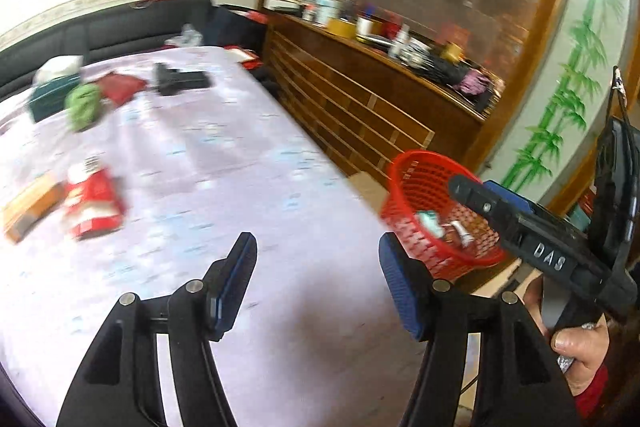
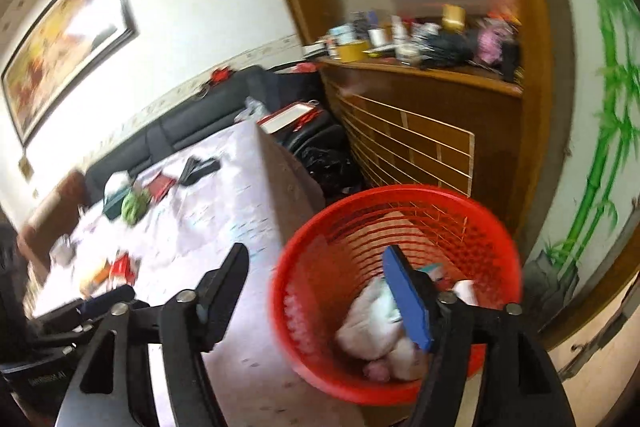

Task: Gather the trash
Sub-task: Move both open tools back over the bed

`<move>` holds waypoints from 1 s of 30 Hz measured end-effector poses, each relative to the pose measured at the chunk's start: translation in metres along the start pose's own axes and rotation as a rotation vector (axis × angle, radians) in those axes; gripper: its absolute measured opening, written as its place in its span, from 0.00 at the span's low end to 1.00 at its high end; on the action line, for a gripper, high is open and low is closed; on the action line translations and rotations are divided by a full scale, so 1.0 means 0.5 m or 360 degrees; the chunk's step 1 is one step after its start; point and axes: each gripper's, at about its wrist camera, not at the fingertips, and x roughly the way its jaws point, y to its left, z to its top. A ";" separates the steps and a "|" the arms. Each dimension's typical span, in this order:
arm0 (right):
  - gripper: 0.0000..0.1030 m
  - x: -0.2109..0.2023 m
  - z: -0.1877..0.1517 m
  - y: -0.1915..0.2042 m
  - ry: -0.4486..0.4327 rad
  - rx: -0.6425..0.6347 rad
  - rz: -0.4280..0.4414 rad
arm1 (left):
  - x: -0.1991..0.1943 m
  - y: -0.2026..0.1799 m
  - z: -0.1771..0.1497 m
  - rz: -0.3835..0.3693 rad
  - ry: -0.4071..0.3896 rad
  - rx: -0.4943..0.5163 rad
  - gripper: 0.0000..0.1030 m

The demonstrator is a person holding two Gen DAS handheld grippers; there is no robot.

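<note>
A red mesh basket [image 2: 360, 201] stands off the table's right edge with crumpled white paper [image 2: 372, 327] and small scraps in it. My right gripper [image 2: 316, 255] is open and empty, its right finger over the basket's mouth. In the left wrist view the right gripper [image 1: 460, 187] reaches over the basket [image 1: 416, 187], with a hand on its grip. My left gripper [image 1: 316, 247] stands open over bare tablecloth with nothing between its fingers. To its left lie a red-and-white packet [image 1: 92, 203] and an orange box [image 1: 32, 207]. Farther back sits a crumpled green wad [image 1: 82, 107].
The table [image 1: 220, 167] has a pale lilac cloth. At its far end are a teal tissue box [image 1: 48, 95], a dark red item [image 1: 120, 85] and a black object [image 1: 182, 79]. A black sofa [image 1: 120, 27] runs behind it. A cluttered wooden cabinet [image 1: 360, 99] stands to the right.
</note>
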 end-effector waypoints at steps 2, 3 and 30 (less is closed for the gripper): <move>0.75 0.001 -0.017 0.070 0.0004 -0.0121 -0.0005 | -0.038 0.044 -0.012 0.0049 -0.0045 -0.0043 0.60; 0.75 0.004 -0.023 0.089 0.0006 -0.0153 -0.0006 | -0.054 0.061 -0.018 0.0073 -0.0065 -0.0059 0.60; 0.81 0.271 -0.108 0.634 0.0558 -0.0643 0.0377 | -0.315 0.495 -0.130 0.0592 -0.0203 -0.0464 0.78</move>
